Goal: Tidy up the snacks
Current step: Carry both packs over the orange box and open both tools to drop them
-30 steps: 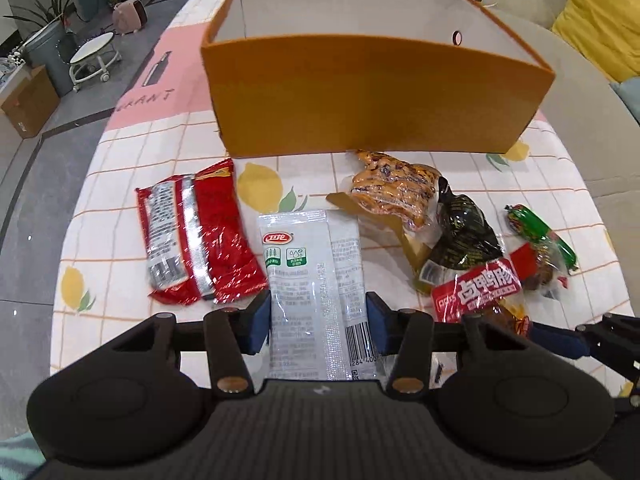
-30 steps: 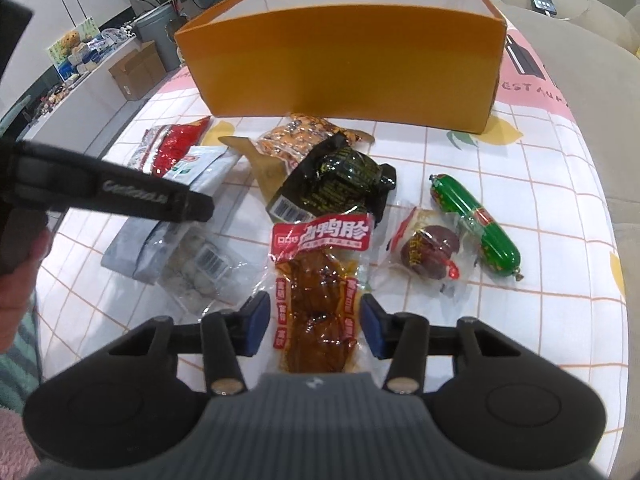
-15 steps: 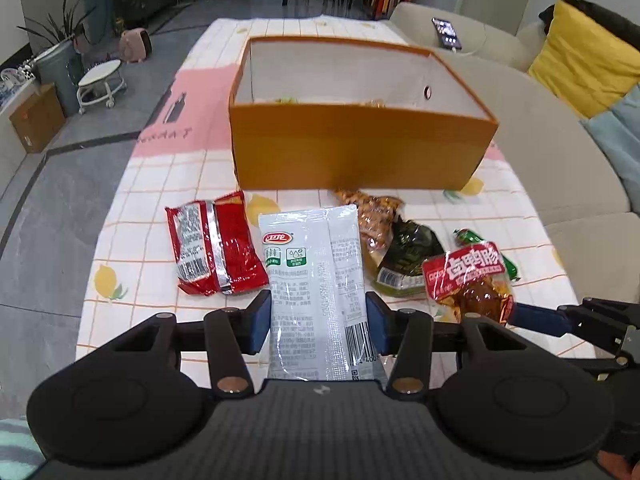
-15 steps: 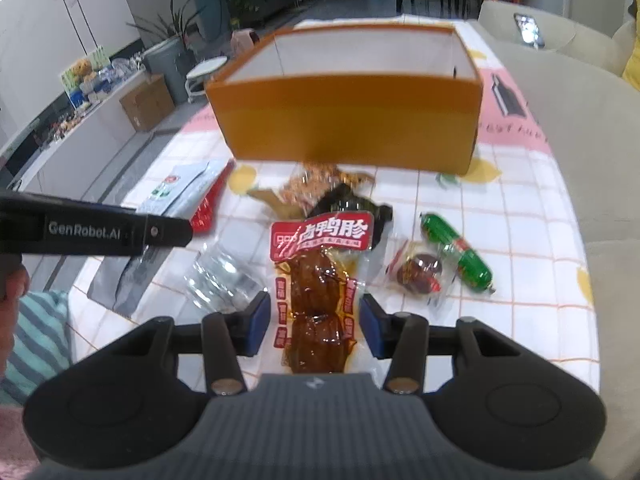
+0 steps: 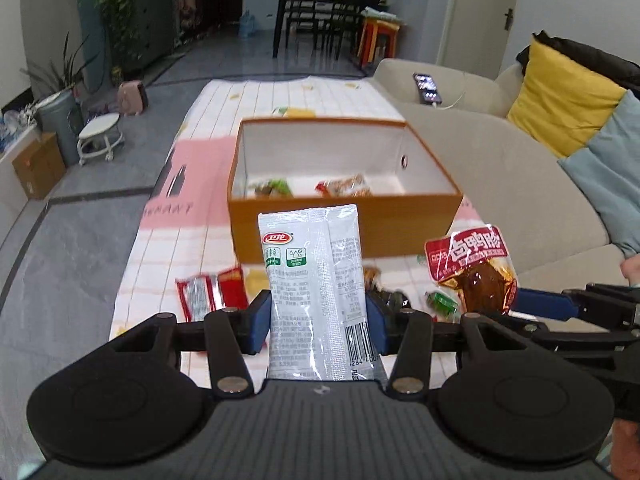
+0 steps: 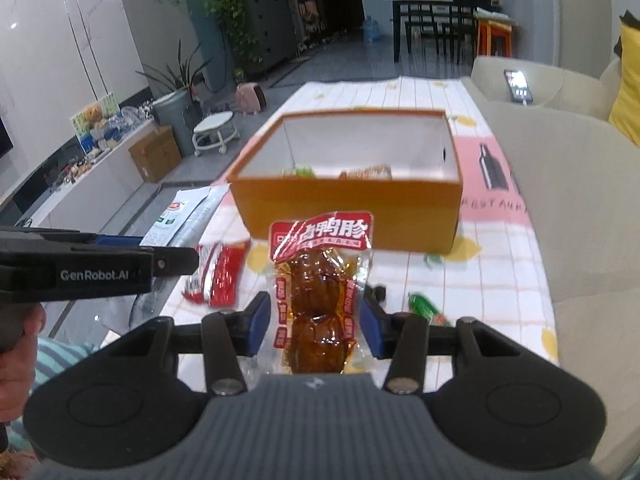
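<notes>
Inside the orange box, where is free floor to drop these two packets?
The orange box is bare along its right half and back wall. Crowded: the near-left floor, holding a green snack and an orange packet. Both held packets, white and red, fit right of those.

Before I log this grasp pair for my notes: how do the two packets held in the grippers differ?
The white packet in the left gripper is opaque, pale, with a barcode; the duck-gizzard packet in the right gripper is clear below its red header, showing brown meat. The white packet is wider and flatter; the gizzard packet bulges. Both are held upright, short of the orange box.
</notes>
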